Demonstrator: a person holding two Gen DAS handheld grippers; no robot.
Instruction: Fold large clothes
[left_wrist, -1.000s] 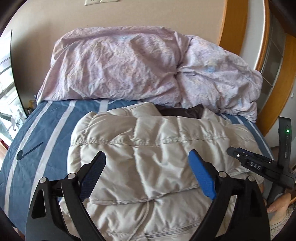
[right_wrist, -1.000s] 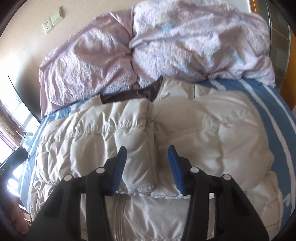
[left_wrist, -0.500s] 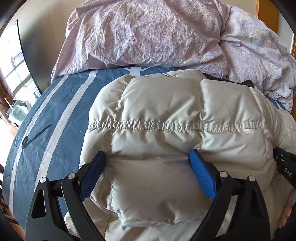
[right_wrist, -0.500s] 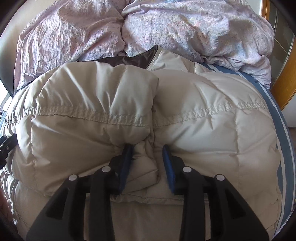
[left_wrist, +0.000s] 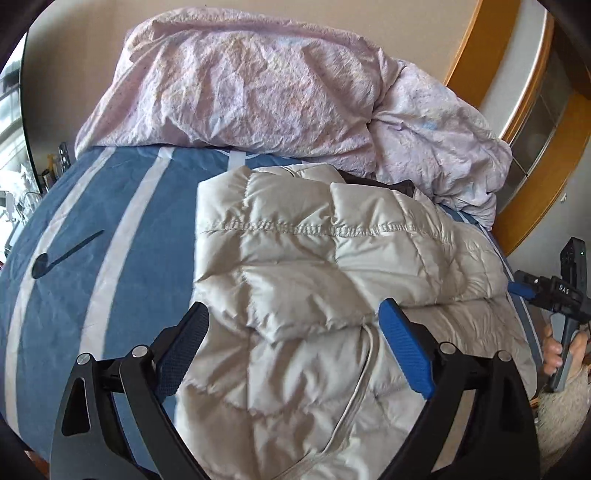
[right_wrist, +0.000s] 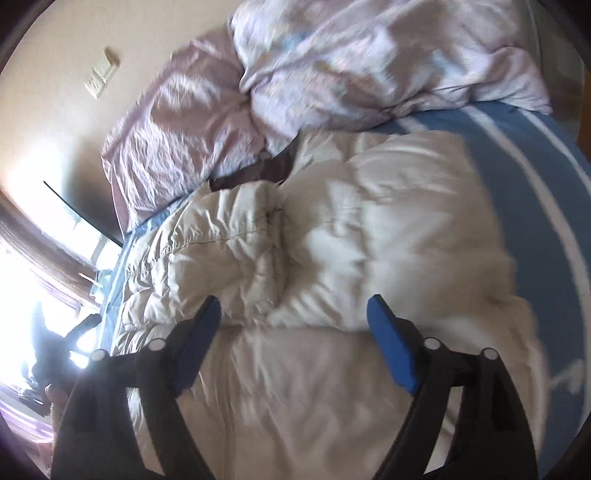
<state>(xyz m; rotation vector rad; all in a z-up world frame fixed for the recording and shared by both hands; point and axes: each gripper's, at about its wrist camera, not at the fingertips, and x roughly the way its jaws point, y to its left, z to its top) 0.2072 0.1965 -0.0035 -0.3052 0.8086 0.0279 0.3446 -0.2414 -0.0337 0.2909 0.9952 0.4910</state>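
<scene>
Crumpled duvet (left_wrist: 280, 92) lies behind the puffer jacket (left_wrist: 332, 266) on striped bedsheet (left_wrist: 110, 221).

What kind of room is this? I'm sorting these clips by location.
Most likely a bedroom: a bed with a blue striped sheet, a crumpled pink duvet heaped against the wall, and a beige puffer jacket laid out for folding.

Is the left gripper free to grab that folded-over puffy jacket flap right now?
Probably yes. The left gripper is open and empty, the folded flap of the beige jacket lies just ahead of its fingertips, and nothing sits between them.
</scene>
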